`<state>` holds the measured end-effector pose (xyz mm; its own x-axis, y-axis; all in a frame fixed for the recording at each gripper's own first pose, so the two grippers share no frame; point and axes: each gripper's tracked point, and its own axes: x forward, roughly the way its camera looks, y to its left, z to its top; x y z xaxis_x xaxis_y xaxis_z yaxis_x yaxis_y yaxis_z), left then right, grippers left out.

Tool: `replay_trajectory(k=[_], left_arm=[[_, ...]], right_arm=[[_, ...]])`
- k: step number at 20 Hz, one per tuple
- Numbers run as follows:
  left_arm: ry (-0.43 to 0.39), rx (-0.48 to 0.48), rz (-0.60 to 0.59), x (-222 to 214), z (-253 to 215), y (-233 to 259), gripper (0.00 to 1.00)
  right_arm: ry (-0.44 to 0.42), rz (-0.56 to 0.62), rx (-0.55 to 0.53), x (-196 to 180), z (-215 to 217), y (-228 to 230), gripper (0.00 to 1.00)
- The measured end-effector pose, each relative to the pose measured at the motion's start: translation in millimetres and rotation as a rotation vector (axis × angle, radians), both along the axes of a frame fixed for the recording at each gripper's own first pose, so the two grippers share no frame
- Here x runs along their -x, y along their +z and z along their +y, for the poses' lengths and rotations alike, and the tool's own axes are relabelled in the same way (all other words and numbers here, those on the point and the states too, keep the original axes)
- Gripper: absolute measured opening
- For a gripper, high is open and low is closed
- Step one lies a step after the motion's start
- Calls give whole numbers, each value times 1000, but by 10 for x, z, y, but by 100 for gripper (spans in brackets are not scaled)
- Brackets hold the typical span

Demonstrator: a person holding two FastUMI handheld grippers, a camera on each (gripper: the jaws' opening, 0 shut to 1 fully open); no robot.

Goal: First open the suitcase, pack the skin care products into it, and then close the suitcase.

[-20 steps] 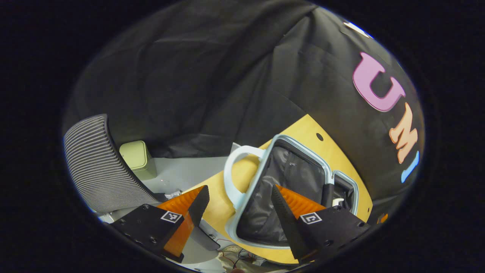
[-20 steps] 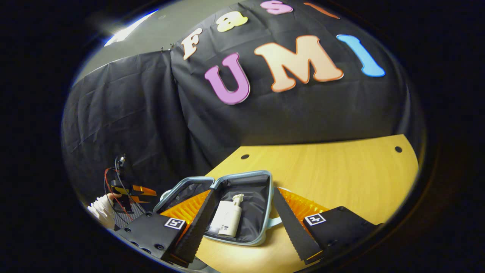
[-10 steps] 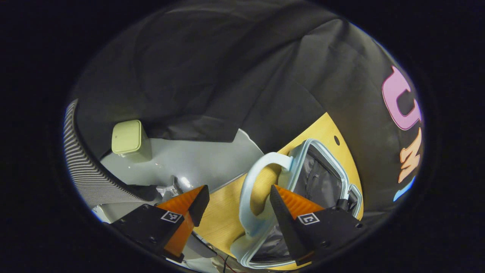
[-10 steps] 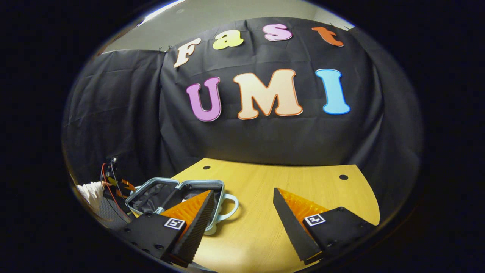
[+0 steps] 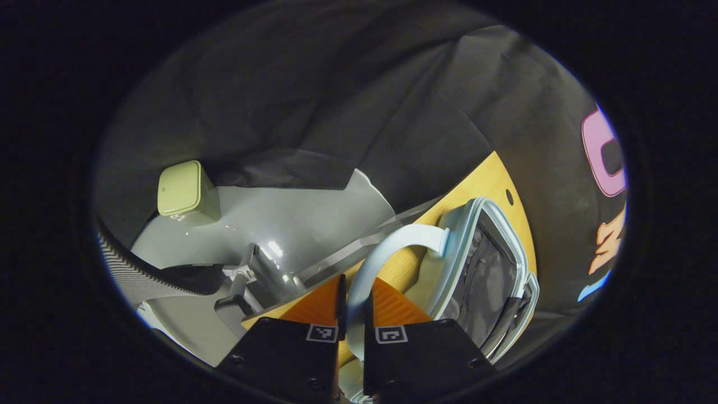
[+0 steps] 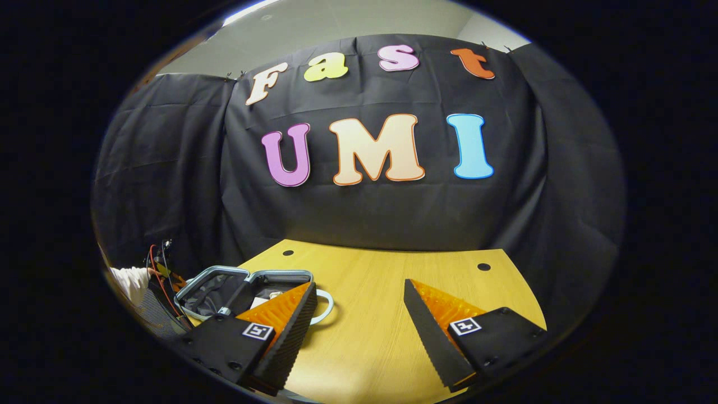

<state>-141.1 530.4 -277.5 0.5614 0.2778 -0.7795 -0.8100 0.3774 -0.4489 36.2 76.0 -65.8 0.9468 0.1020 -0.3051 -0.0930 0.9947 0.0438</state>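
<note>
On the wooden table, at its left edge: suitcase lying open, dark lining up, pale blue handle arching toward the camera. Left gripper clamped on that handle — both fingers pressed against the loop. Beyond the table edge, a green bin on grey floor. In the right gripper view: right gripper spread wide over bare tabletop, holding nothing, well apart from the suitcase. Something white inside the far half — too small to identify.
</note>
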Motion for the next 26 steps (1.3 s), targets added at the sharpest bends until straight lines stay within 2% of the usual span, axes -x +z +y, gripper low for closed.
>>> replay_trajectory(k=[2, 5, 9, 13, 14, 15, 17, 18, 19, 22, 26], left_arm=[[-27, -20, 20, -10, -67, 128, 7], [-76, -107, 62, -10, -142, 446, 5], [-171, -211, 8, -170, -433, 1308, 1], [-310, -311, -107, -517, -1049, 2219, 1], [-349, -332, -132, -634, -1255, 2394, 5], [-387, -363, -146, -751, -1443, 2517, 1], [-476, -446, -108, -918, -1773, 2618, 1], [-513, -492, -95, -1024, -1930, 2666, 5], [-543, -513, -92, -1124, -2126, 2708, 2], [-655, -472, -203, -1586, -2925, 2882, 2], [-804, -393, -226, -2079, -3732, 2524, 2]], right_arm=[[-11, -10, 0, 1, -35, 27, 98], [-31, -27, 1, 12, -104, 67, 98], [-62, -54, -13, 13, -228, 131, 98], [-86, -84, -20, 19, -379, 190, 98], [-91, -90, -31, 27, -414, 202, 98], [-96, -99, -44, 29, -449, 224, 98], [-102, -117, -68, 41, -520, 278, 98], [-105, -129, -73, 56, -566, 310, 98], [-110, -139, -70, 61, -622, 346, 98], [-124, -154, -43, 87, -808, 409, 98], [-155, -179, -39, 128, -1064, 502, 98]])
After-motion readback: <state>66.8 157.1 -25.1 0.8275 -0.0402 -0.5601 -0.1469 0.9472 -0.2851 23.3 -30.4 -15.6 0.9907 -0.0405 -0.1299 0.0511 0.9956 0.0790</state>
